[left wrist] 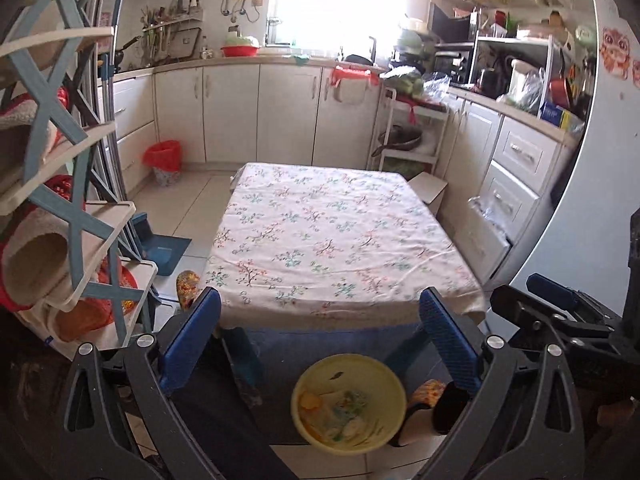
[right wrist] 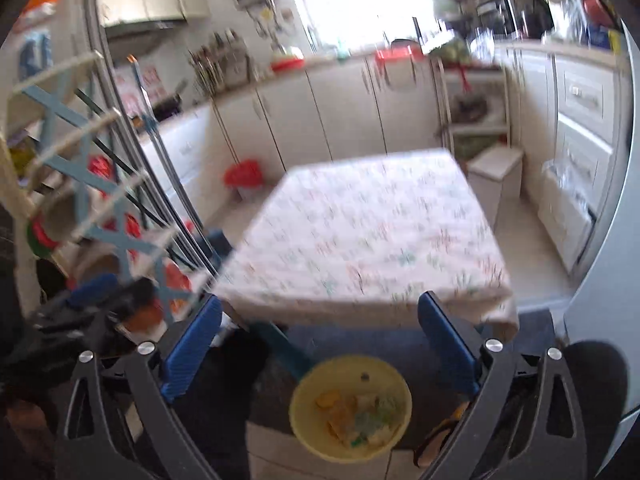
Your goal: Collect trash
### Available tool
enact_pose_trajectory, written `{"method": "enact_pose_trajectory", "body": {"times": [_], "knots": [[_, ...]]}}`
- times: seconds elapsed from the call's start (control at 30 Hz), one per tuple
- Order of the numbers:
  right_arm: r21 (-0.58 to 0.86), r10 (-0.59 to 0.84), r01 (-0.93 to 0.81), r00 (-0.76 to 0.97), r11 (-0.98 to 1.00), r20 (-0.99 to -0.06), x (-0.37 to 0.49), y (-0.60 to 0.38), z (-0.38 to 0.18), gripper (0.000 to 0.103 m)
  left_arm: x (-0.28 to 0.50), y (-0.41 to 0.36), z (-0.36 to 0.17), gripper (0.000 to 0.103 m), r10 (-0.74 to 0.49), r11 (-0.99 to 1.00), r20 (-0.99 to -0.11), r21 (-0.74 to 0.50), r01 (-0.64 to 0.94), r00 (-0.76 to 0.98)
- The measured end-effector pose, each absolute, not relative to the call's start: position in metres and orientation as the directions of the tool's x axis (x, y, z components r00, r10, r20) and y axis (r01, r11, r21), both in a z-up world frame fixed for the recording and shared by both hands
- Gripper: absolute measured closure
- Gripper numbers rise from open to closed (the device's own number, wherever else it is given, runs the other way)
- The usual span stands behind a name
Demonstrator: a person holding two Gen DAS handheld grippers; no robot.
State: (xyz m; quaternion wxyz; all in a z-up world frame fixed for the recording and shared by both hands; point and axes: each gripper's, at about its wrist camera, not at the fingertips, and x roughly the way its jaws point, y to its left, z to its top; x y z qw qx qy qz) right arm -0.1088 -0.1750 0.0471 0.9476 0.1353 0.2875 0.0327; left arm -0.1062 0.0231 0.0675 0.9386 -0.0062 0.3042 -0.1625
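A floral-clothed desk (left wrist: 332,236) is filling the kitchen floor, white cabinets (left wrist: 260,112) and a blue-braced shelf rack (left wrist: 60,184) flanking it.

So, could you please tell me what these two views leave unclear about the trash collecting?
- Round yellow plastic bowl: left wrist view, scraps inside too small and soft to identify.
- Floral tablecloth-covered table: right wrist view, motion blur smears the surface.
- Red-lined waste bin: left wrist view, too distant to see inside.

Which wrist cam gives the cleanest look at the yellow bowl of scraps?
Left wrist. The yellow bowl is sharp there, low between the open fingers of the left gripper, with orange and pale scraps inside distinguishable. The right wrist view shows the same bowl whole but motion-blurred, its contents smeared.
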Motion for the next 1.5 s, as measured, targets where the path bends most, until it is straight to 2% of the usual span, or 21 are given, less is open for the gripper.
{"method": "enact_pose_trajectory", "body": {"times": [0.17,0.37,0.5,0.83,1.5], "knots": [[0.295,0.161,-0.013,0.861,0.955,-0.482,-0.141,-0.160,0.065,0.007,-0.148,0.022,0.074,0.008,-0.254,0.966,-0.529,-0.096,0.240,0.810],[0.245,0.089,0.039,0.867,0.969,-0.490,-0.166,-0.150,0.049,0.007,-0.168,0.028,0.056,0.008,-0.198,0.978,-0.587,-0.063,0.199,0.785],[0.250,0.062,0.070,0.872,0.966,-0.485,-0.176,-0.152,0.051,0.007,-0.170,0.035,0.055,0.008,-0.167,0.985,-0.596,-0.062,0.162,0.786],[0.185,0.033,0.066,0.872,0.981,-0.488,-0.179,-0.136,0.052,0.007,-0.171,0.038,0.052,0.008,-0.140,0.988,-0.607,-0.030,0.154,0.782],[0.175,0.029,0.069,0.863,0.982,-0.504,-0.180,-0.134,0.050,0.007,-0.177,0.040,0.058,0.008,-0.131,0.988,-0.595,-0.016,0.151,0.793]]}}
